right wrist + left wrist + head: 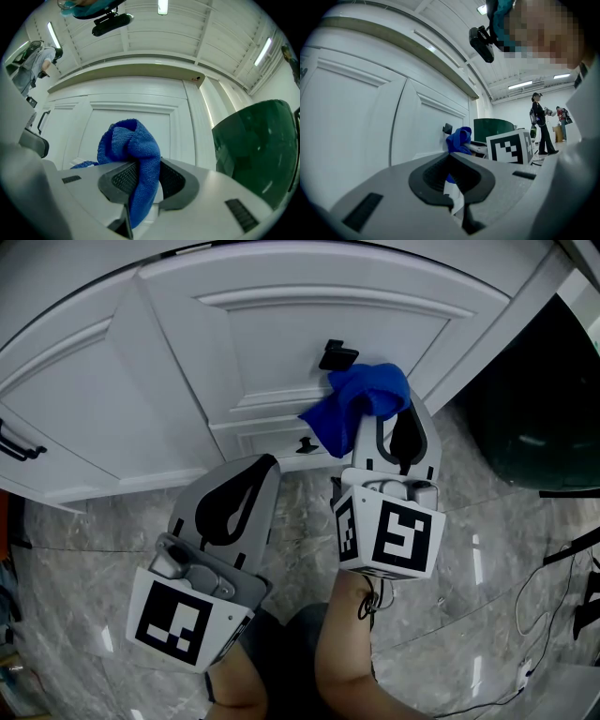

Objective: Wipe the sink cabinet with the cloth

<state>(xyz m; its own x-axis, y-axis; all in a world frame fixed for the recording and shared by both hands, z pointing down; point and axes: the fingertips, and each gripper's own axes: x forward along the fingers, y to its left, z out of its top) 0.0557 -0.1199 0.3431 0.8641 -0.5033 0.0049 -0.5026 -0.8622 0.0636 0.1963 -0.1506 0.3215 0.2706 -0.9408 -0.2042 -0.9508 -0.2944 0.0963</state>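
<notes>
The white sink cabinet door (pixel 309 334) stands in front of me, with a black handle (pixel 337 355) near its right edge. A blue cloth (pixel 361 399) is bunched against the door just below that handle. My right gripper (pixel 386 423) is shut on the cloth, which in the right gripper view hangs as a blue cloth (pixel 131 145) between the black pads of the right gripper (pixel 143 171). My left gripper (pixel 262 470) hovers lower left, off the door, shut on nothing. In the left gripper view the left gripper (pixel 452 157) points along the cabinet (pixel 356 122) towards the cloth (pixel 458 139).
A dark green bin (pixel 534 399) stands close to the cabinet's right side. The floor (pixel 94 559) is grey marble tile, with cables (pixel 553 615) at the lower right. Another black handle (pixel 19 446) is on the left door. People (pixel 539 122) stand far off.
</notes>
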